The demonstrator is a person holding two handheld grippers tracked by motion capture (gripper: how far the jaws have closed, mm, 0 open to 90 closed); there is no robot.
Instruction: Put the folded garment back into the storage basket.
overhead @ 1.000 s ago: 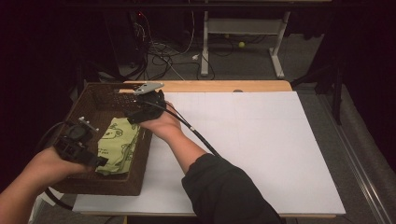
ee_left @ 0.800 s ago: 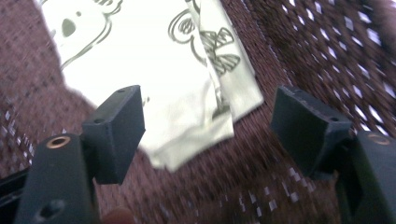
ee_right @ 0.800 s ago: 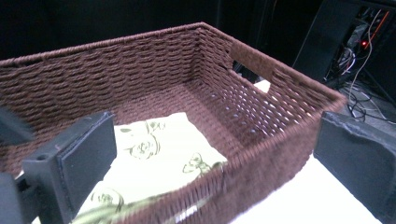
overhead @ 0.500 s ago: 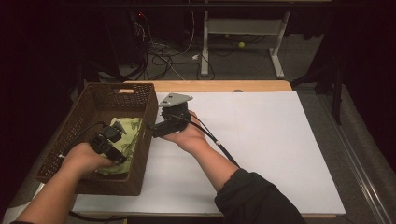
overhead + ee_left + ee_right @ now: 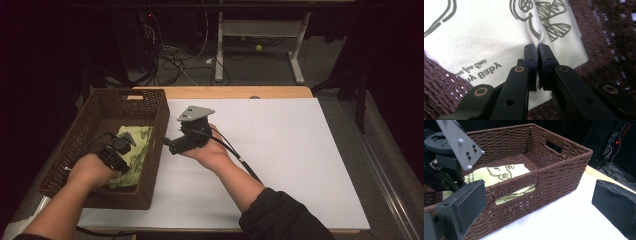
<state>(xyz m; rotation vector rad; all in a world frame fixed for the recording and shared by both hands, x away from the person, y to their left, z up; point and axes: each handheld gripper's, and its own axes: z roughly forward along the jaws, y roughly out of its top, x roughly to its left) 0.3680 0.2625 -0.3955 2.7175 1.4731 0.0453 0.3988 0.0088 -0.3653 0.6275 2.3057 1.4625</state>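
Note:
A pale green cloth (image 5: pixel 139 146) with dark printed drawings and lettering lies in a brown woven basket (image 5: pixel 156 131) at the table's left. My left gripper (image 5: pixel 129 140) reaches down into the basket. Its jaws have just been closing and now pinch a fold of the cloth (image 5: pixel 486 37) between the pads (image 5: pixel 531 53). My right gripper (image 5: pixel 168 145) hovers just outside the basket's right wall, open and holding nothing. In the right gripper view its wide pads (image 5: pixel 471 202) frame the basket (image 5: pixel 559 177), the cloth (image 5: pixel 499 173) and the left gripper (image 5: pixel 446 177).
A white sheet (image 5: pixel 280 150) covers the wooden table (image 5: pixel 225 92) to the right of the basket. Behind the table are cables (image 5: pixel 175 60) on the floor and a desk frame (image 5: pixel 260 30). The surroundings are dark.
My left gripper came down into the basket onto the cloth and shut on it. My right gripper moved right, from over the basket to just outside its right wall.

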